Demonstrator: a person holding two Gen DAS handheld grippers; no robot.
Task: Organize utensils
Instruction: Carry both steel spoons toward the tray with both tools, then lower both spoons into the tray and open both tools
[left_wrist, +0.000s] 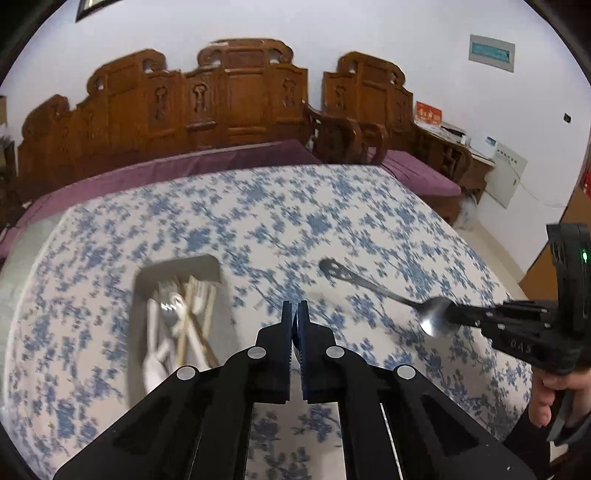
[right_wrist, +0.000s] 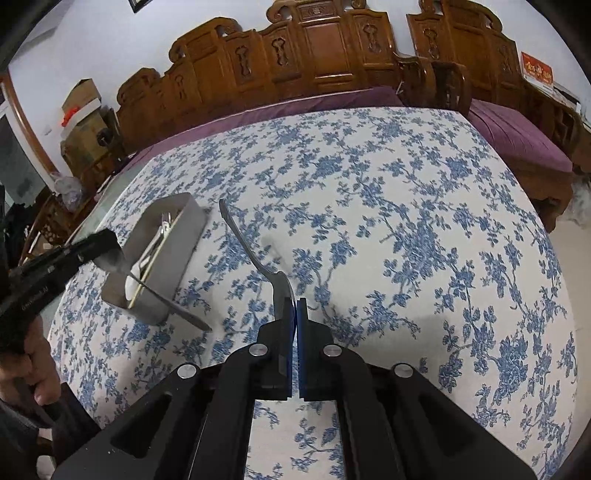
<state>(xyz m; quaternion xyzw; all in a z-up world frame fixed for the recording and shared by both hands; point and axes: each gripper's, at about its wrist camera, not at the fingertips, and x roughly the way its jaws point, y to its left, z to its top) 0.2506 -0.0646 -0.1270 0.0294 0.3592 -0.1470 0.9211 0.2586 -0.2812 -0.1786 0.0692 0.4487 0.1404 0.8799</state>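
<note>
My right gripper (right_wrist: 295, 304) is shut on the bowl end of a metal spoon (right_wrist: 245, 242), whose handle points away over the table; the spoon (left_wrist: 373, 288) and the gripper (left_wrist: 448, 314) also show in the left wrist view. My left gripper (left_wrist: 294, 308) is shut, held above the cloth beside the grey utensil tray (left_wrist: 144, 280). In the right wrist view the left gripper (right_wrist: 110, 240) holds a thin metal utensil (right_wrist: 166, 301) that slants across the tray (right_wrist: 184, 236). The tray holds several pale spoons, forks and chopsticks (left_wrist: 184, 317).
The table is covered by a blue floral cloth (right_wrist: 406, 221). A carved wooden bench with purple cushions (left_wrist: 221, 158) stands behind it. Boxes (right_wrist: 81, 110) are stacked at the far left. A person's hand (left_wrist: 550, 398) grips the right tool.
</note>
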